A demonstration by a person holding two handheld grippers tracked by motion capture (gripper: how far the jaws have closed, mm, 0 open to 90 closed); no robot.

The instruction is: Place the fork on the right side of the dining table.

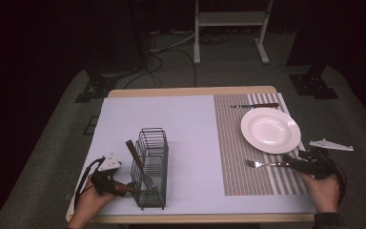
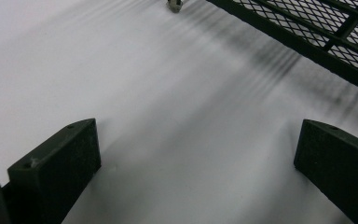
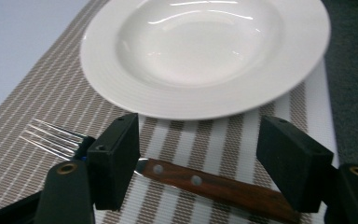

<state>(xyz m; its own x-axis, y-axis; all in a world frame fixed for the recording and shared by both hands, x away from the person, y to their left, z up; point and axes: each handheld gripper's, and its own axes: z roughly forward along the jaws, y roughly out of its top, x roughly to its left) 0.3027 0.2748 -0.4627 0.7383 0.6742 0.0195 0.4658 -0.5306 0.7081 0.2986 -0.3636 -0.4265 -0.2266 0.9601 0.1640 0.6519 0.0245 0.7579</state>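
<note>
Right claw (image 3: 196, 158) spread over fork on striped mat; left claw (image 2: 196, 163) spread beside wire basket.

Fork (image 1: 266, 164) lies flat at lower right of the high view, just below the white plate (image 1: 270, 130), tines toward frame left; in the right gripper view its wooden handle (image 3: 223, 189) runs between the jaws, pads clear of it; left claw (image 1: 116, 187) at lower left, jaws wide on the bare white desk (image 2: 144, 93), nothing between them; basket (image 1: 151, 167) holds a wooden-handled utensil (image 1: 136, 157); knife (image 1: 256, 105) above the plate.
</note>
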